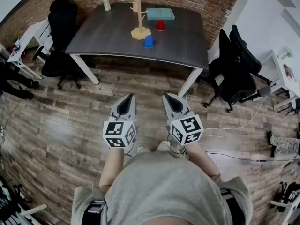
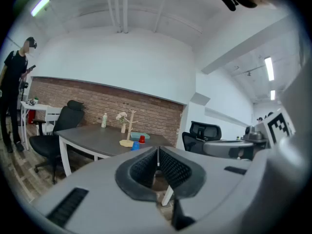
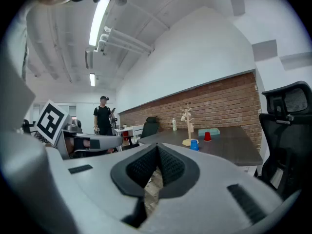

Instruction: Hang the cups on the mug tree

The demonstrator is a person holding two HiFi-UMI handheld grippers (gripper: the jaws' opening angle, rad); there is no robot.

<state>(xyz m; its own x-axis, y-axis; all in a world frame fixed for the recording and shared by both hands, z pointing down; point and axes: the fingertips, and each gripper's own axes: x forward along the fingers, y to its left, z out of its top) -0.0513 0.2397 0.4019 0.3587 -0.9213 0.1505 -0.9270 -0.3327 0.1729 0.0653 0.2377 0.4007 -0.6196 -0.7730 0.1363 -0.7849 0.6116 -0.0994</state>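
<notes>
A wooden mug tree (image 1: 140,18) stands on the dark grey table (image 1: 108,36) far ahead, with a blue cup (image 1: 148,41) in front of it and a red cup (image 1: 160,25) to its right. Both cups sit upside down on the tabletop. In the left gripper view the mug tree (image 2: 129,128), the blue cup (image 2: 135,146) and the red cup (image 2: 142,139) look small and distant. My left gripper (image 1: 129,99) and right gripper (image 1: 169,97) are held side by side over the wooden floor, well short of the table. Both are shut and hold nothing.
Black office chairs stand left (image 1: 61,27) and right (image 1: 236,74) of the table. A teal box (image 1: 160,14), a flower vase (image 1: 134,1) and a bottle (image 1: 106,2) sit at the table's back. A person (image 3: 103,116) stands far off by white desks. Cables (image 1: 243,158) lie on the floor.
</notes>
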